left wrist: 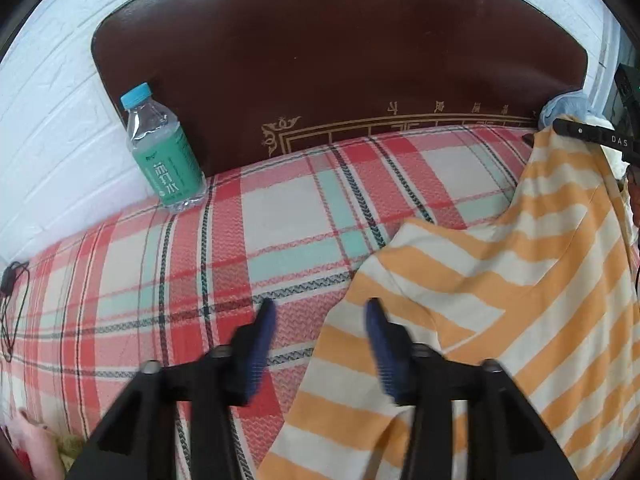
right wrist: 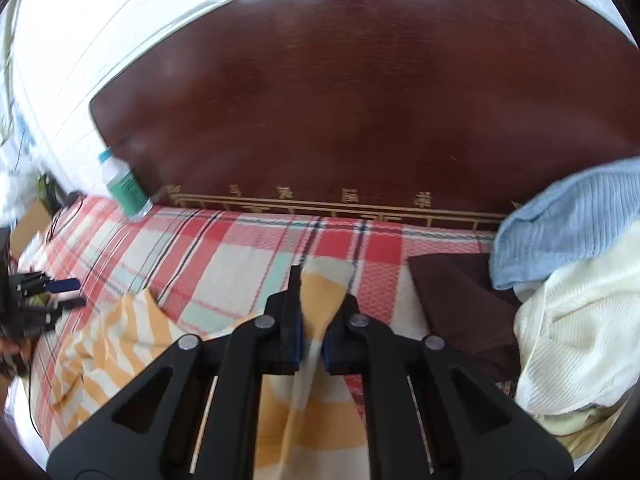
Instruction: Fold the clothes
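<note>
An orange and white striped garment (left wrist: pixel 500 300) lies on a red plaid bed cover (left wrist: pixel 280 216), one end lifted toward the far right. My left gripper (left wrist: pixel 320 328) is open and empty, hovering at the garment's left edge, one finger over the cover and one over the cloth. My right gripper (right wrist: pixel 310 320) is shut on a fold of the striped garment (right wrist: pixel 320 284) and holds it raised above the bed. The right gripper's finger shows in the left wrist view (left wrist: pixel 588 134). The left gripper shows small at the left of the right wrist view (right wrist: pixel 52 292).
A dark red headboard (left wrist: pixel 340 60) stands behind the bed. A water bottle with a teal label (left wrist: pixel 164 148) stands at the back left. A blue cloth (right wrist: pixel 568 224), a cream cloth (right wrist: pixel 576 332) and a dark brown folded cloth (right wrist: pixel 460 300) lie at the right. A black cord (left wrist: pixel 12 304) lies at the left.
</note>
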{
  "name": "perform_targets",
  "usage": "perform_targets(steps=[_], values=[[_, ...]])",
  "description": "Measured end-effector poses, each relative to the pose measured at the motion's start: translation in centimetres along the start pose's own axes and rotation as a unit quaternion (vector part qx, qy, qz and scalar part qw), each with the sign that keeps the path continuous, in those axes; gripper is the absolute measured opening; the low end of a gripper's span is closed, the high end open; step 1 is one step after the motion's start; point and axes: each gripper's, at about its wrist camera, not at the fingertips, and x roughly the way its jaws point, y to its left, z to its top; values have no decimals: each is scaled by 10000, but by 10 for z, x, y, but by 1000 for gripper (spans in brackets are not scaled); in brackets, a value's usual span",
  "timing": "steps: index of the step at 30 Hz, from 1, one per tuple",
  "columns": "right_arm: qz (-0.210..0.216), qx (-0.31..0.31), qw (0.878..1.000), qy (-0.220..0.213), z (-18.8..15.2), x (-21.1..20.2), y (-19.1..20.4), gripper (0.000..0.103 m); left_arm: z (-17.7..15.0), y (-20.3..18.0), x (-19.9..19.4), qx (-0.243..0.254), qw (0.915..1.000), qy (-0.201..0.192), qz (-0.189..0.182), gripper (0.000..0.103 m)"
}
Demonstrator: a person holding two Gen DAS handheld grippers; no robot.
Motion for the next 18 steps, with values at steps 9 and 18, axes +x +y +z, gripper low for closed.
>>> perform_targets(steps=[9,18], values=[[-620,-518,9967,114,-14,-15,20,58,-46,16,17,-141,9966,556,-589,80],[904,-2314,9651,827,-30,21,181,71,-93,28,-6,-325,9887,635,-1317,82]])
